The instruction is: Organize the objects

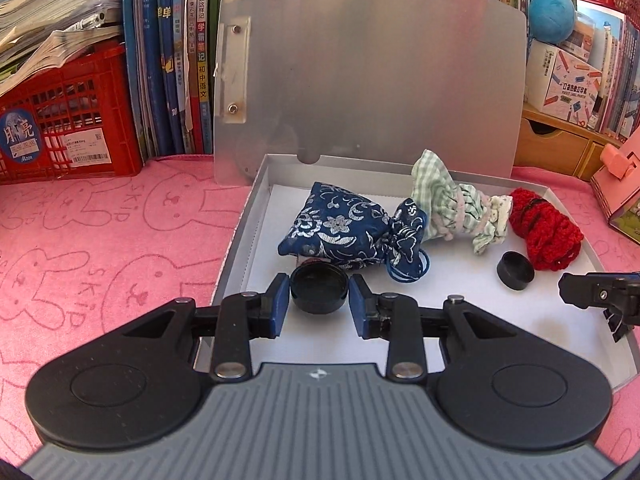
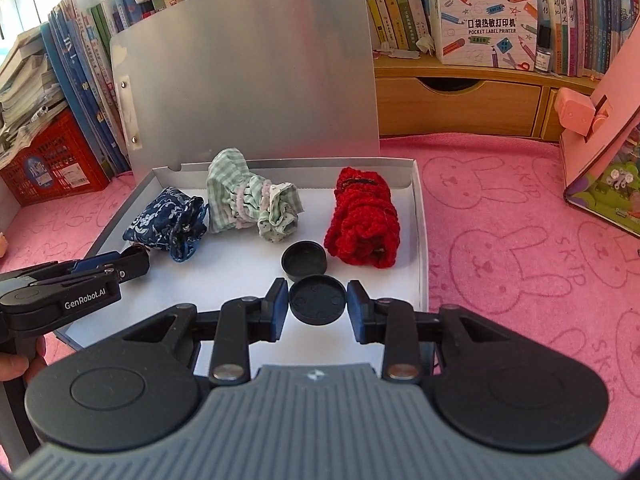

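Navy floral pouch (image 1: 344, 228), green checked pouch (image 1: 452, 204), red knitted roll (image 1: 548, 232), pink rabbit-print cloth (image 1: 100, 240).

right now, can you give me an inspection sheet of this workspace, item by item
surface: pink rabbit-print cloth covers the desk; an open white box sits on it, lid standing up behind.
job's things: in the box lie a blue floral pouch, a green checked pouch, a red knitted bundle and a loose black cap.
clutter: nothing seen loose on the cloth near the box.
grippers: left tool shut on a black round container; right tool shut on a black round lid.
cables: nothing seen.
surroundings: red crate, upright books, label printer box, wooden drawers, pink house model.
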{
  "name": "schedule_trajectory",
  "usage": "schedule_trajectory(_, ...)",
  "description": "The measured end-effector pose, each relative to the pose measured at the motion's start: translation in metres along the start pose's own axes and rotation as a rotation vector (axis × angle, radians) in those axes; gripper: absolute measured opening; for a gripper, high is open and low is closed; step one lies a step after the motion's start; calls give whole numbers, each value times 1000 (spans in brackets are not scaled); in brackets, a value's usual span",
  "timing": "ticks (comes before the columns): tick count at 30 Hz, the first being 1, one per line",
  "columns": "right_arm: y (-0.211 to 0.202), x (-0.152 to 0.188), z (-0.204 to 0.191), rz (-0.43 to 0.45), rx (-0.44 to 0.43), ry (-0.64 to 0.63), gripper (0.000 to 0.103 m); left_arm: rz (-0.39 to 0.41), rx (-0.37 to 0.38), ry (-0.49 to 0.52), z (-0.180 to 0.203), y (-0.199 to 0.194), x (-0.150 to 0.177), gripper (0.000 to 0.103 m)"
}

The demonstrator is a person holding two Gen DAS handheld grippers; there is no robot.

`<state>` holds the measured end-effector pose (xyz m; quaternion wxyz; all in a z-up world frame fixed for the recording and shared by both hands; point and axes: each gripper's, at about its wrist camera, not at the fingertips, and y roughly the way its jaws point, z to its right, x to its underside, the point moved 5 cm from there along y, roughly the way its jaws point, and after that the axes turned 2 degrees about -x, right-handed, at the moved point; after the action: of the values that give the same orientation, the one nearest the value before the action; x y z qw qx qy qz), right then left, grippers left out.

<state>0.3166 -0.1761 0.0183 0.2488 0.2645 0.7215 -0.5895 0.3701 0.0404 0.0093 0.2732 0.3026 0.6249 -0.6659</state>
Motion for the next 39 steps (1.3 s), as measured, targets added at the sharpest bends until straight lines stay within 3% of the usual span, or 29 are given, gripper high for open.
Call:
schedule_trajectory(19,35,-4,-3,-71,70,-40,38,14,-57,23,-2,25,-12,38)
schedule_trajectory(26,36,-3,-5,-68,63,-45,40,23,-57,34,0,25,-11,38)
schedule_trajectory(27,34,-4,-5,-66,57,-40,45,19,-58,34,0,24,-11,38)
schedule_trajectory(29,31,-4,-5,-56,64,-43,54,11,-57,36,1,21,-10,41)
schedule_trajectory(32,23,-4,-6,-44,71,-63,56,12,-55,33,1,13,-10,57)
schedule_trajectory(39,-10,-1,-5,14,45,-81,63,40,-53,58,2,-25,-8,72)
